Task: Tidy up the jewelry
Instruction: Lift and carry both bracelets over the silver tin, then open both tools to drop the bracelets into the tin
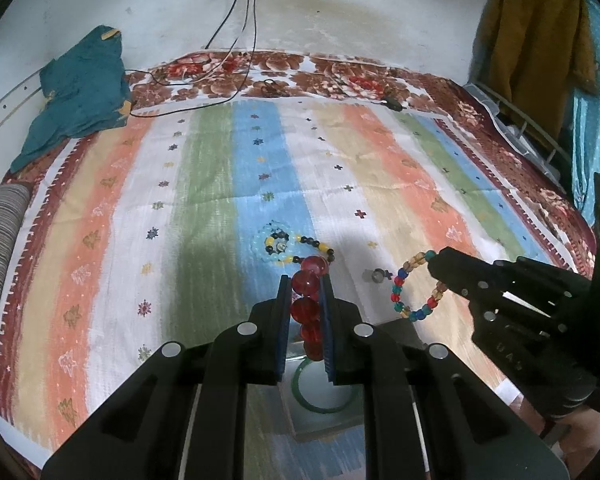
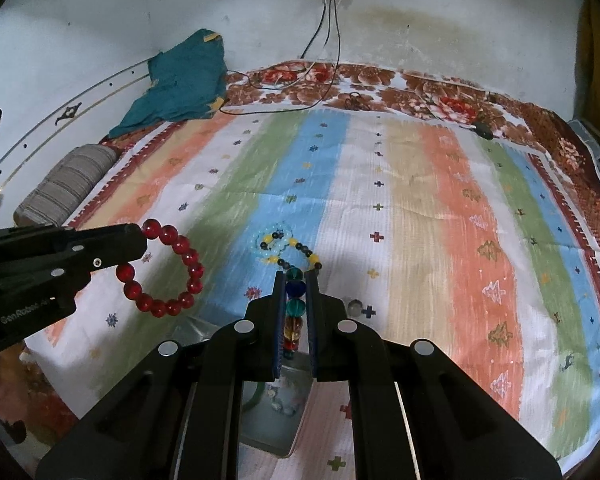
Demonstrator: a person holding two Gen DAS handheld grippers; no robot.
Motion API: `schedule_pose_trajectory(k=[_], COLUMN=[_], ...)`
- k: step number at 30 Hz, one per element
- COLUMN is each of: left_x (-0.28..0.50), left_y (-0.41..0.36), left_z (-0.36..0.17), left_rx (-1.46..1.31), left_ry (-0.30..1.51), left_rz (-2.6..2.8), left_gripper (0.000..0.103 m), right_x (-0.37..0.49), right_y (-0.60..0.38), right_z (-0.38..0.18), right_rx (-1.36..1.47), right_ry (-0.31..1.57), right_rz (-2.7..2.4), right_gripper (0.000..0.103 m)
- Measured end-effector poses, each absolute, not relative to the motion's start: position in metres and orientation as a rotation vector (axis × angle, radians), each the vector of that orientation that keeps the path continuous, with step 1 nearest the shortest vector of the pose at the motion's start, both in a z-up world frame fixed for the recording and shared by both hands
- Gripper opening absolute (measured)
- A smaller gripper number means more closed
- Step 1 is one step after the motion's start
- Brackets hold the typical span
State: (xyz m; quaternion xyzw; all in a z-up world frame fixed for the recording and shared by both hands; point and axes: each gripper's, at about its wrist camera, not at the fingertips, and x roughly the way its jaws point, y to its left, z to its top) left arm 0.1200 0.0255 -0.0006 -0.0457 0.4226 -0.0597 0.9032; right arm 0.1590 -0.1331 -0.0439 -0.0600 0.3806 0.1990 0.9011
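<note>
My left gripper (image 1: 305, 280) is shut on a bracelet of big red beads (image 1: 305, 308), which hangs as a loop (image 2: 168, 276) from the left gripper (image 2: 142, 237) in the right wrist view. My right gripper (image 2: 295, 276) is shut on a bracelet of mixed coloured beads (image 2: 295, 308); its loop (image 1: 404, 296) dangles below the right gripper (image 1: 434, 262). On the striped bedspread ahead lie a pale blue bead bracelet (image 1: 266, 246) and a black-and-yellow bead bracelet (image 1: 314, 246), overlapping. A small silver piece (image 1: 376, 276) lies to their right. Under both grippers sits a metal tray (image 1: 320, 428) with a green bangle (image 1: 320, 408).
A teal cloth (image 1: 80, 96) lies at the bed's far left, with a striped bolster (image 2: 68, 184) nearer. Black cables (image 1: 236, 20) run from a wall socket onto the floral blanket (image 1: 300, 76). A brown garment (image 1: 540, 32) hangs at the right.
</note>
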Motion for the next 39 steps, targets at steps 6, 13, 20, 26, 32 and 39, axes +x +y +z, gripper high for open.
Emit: schedule_pose_trajectory(k=[6, 13, 20, 26, 32, 39], left_x=[0.107, 0.096, 0.091, 0.092, 0.099, 0.104], left_y=[0.016, 0.009, 0.008, 0.012, 0.032, 0.034], left_z=[0.000, -0.001, -0.002, -0.009, -0.012, -0.015], left_rx=[-0.068, -0.041, -0.048, -0.060, -0.110, -0.106], left_ry=[0.870, 0.866, 0.874, 0.904, 0.919, 0.932], left_rz=[-0.129, -0.124, -0.131, -0.089, -0.026, -0.002], left_gripper=[0.013, 0.013, 0.013, 0.024, 0.031, 0.041], right_x=[0.148, 0.137, 0.132, 0.134, 0.142, 0.150], right_y=[-0.133, -0.133, -0.133, -0.136, -0.145, -0.150], right_z=[-0.042, -0.043, -0.050, -0.057, -0.060, -0.063], right_rx=[-0.113, -0.112, -0.099, -0.077, -0.093, -0.082], right_ry=[0.785, 0.789, 0.815, 0.845, 0.843, 0.851], right_rz=[0.444, 0.455, 0.477, 0.471, 0.413, 0.391], right_gripper=[0.010, 0.010, 0.010, 0.017, 0.043, 0.051])
